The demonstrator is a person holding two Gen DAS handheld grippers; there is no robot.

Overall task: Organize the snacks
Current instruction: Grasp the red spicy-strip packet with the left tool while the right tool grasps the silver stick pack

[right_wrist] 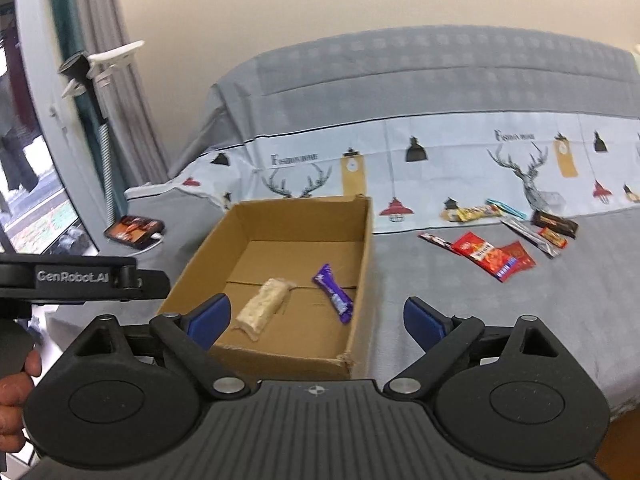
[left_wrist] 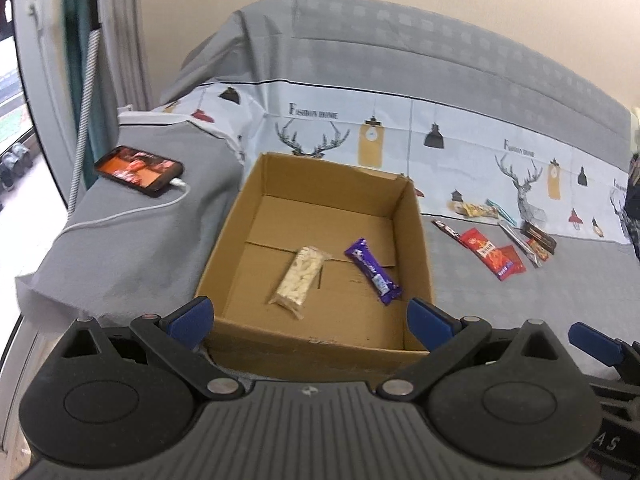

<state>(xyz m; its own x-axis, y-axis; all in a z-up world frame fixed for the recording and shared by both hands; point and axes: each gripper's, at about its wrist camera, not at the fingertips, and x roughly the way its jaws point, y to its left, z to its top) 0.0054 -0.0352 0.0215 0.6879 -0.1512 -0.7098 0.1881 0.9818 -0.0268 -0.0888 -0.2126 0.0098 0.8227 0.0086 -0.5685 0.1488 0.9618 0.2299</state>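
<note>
An open cardboard box (left_wrist: 416,236) (right_wrist: 362,264) stands on the grey bed cover. Inside it lie a pale rice-cracker bar in clear wrap (left_wrist: 300,274) (right_wrist: 264,304) and a purple chocolate bar (left_wrist: 374,272) (right_wrist: 334,294). My left gripper (left_wrist: 310,318) hovers open over the box's near wall, nothing between its blue fingers. My right gripper (right_wrist: 316,320) is also open and empty, above the box's near right corner. To the right of the box, several loose snacks lie on the bed: red packets (left_wrist: 494,254) (right_wrist: 494,256), a yellow packet (left_wrist: 478,211) (right_wrist: 472,213), dark bars (left_wrist: 540,237) (right_wrist: 556,222).
A lit phone (left_wrist: 138,174) (right_wrist: 134,232) with a white cable lies on a grey cushion left of the box. Behind runs a printed sheet with deer and lamps (left_wrist: 440,136). A curtain and window stand at far left. A hand (right_wrist: 14,396) holds the left gripper's handle.
</note>
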